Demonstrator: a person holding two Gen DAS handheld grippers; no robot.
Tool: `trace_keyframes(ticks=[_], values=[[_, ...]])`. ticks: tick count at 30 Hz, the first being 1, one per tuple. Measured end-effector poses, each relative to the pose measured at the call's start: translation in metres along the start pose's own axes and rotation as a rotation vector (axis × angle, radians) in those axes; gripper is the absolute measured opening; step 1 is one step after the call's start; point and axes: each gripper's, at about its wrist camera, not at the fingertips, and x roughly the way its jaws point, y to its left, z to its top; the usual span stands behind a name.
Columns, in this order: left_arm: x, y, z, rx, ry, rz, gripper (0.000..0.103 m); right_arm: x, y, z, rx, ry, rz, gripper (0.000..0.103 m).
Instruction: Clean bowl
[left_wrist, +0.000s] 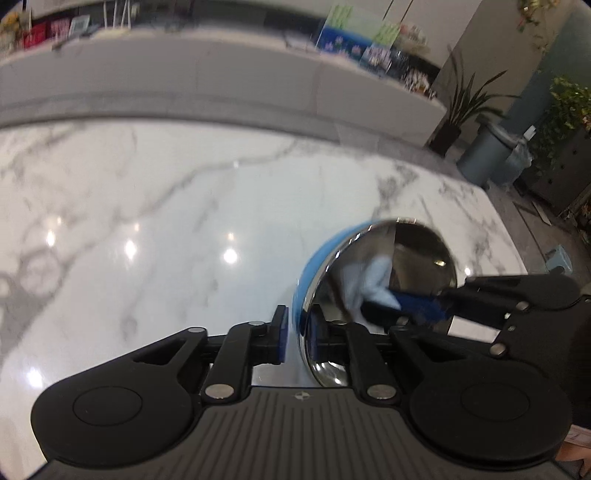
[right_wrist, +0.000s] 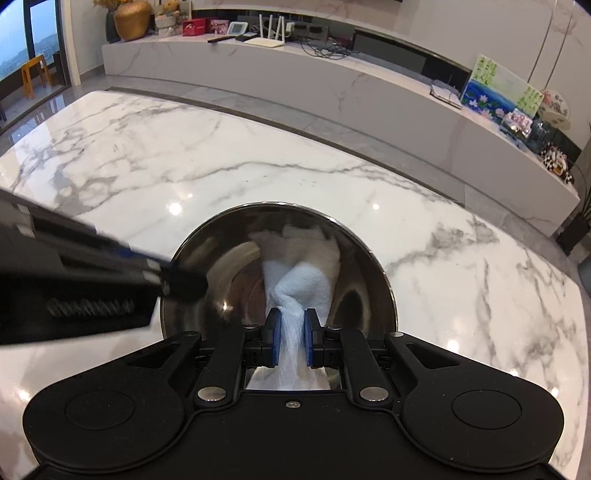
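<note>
Bowl (right_wrist: 280, 266) on marble table (right_wrist: 147, 166): left gripper (left_wrist: 297, 330) straddles its rim, pads not pressing; right gripper (right_wrist: 292, 326) clenches white cloth (right_wrist: 303, 280) inside.

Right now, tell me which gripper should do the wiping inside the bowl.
Right. The right gripper is shut on the white cloth, which already lies inside the steel bowl. The left gripper straddles the bowl's rim, better suited to steadying it.
</note>
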Motion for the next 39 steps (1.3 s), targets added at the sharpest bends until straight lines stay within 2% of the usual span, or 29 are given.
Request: trace_keyframes(ticks=[4, 6, 7, 9, 10, 16, 20, 24, 29, 39], values=[[-0.007, -0.006, 0.001, 0.039, -0.084, 0.001, 0.022, 0.0, -0.001, 0.0, 0.005, 0.002, -0.002, 0.01], [-0.007, -0.008, 0.0, 0.057, -0.09, 0.006, 0.022, 0.0, -0.001, 0.0, 0.006, 0.0, -0.002, 0.01], [-0.006, -0.009, 0.0, 0.066, -0.092, 0.008, 0.02, 0.0, -0.001, 0.0, 0.007, 0.0, -0.002, 0.01], [-0.006, -0.012, 0.0, 0.084, -0.098, 0.012, 0.009, 0.0, -0.002, 0.0, 0.009, -0.002, 0.003, 0.01], [-0.006, -0.012, 0.0, 0.086, -0.1, 0.012, 0.008, 0.0, -0.002, -0.001, 0.01, -0.002, 0.006, 0.01], [-0.003, -0.002, 0.002, 0.012, -0.087, 0.007, 0.007, -0.003, -0.006, -0.001, 0.023, -0.012, 0.018, 0.01], [0.005, 0.013, 0.004, -0.059, -0.047, 0.035, 0.004, -0.007, -0.008, 0.001, 0.043, -0.027, 0.038, 0.01], [0.013, 0.024, 0.003, -0.136, 0.017, -0.001, 0.003, -0.012, -0.008, 0.003, 0.052, -0.043, 0.05, 0.01], [0.019, 0.023, 0.001, -0.127, 0.067, 0.004, 0.003, -0.012, -0.008, 0.004, 0.06, -0.038, 0.048, 0.01], [0.016, 0.013, -0.005, -0.099, 0.232, -0.073, 0.008, -0.01, -0.01, 0.003, 0.032, 0.019, 0.033, 0.01]])
